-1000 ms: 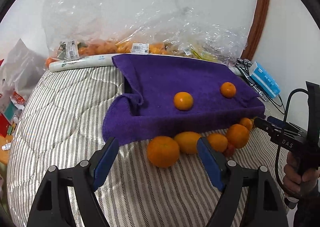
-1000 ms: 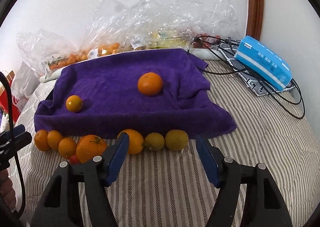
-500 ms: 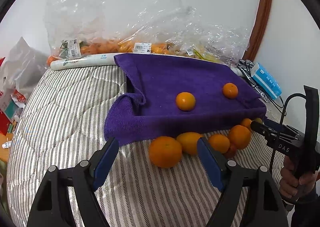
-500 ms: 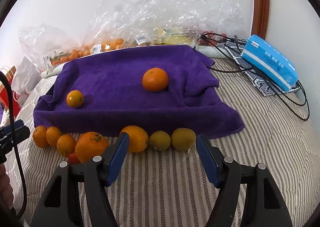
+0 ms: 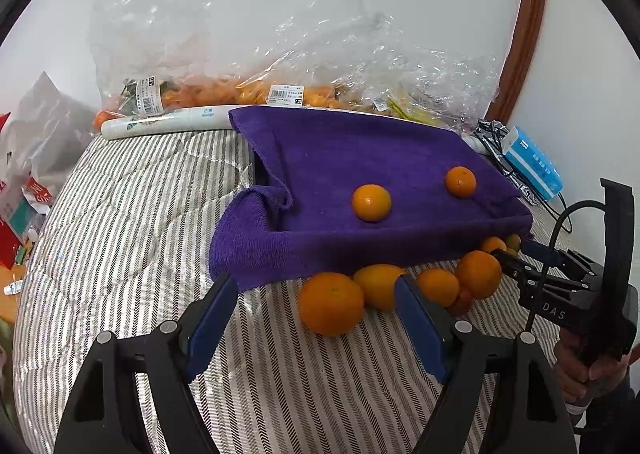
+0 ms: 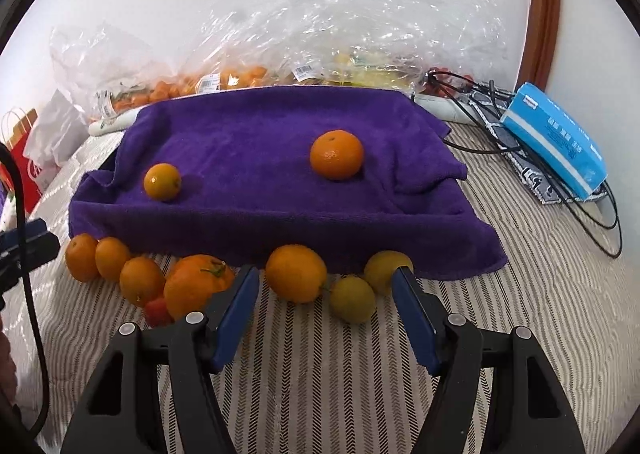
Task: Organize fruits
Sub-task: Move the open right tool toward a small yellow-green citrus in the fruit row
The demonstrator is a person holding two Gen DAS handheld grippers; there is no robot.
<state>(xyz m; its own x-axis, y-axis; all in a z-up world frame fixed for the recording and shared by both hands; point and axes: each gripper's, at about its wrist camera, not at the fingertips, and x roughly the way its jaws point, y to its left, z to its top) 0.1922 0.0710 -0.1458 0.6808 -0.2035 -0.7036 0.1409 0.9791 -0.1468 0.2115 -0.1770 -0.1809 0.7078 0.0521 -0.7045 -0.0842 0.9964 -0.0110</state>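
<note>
The right gripper (image 6: pixel 325 296), empty, is narrowing toward the orange (image 6: pixel 296 273) at lower centre; it should be straddling it squarely, avoiding the lemon (image 6: pixel 352 299). The left gripper (image 5: pixel 312 320) is waiting, spread.

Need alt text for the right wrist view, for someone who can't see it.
The right tongs, closing with nothing gripped, point at a row of oranges and yellow-green fruits on a striped bedcover. Behind lies a purple towel with two oranges on it.
</note>
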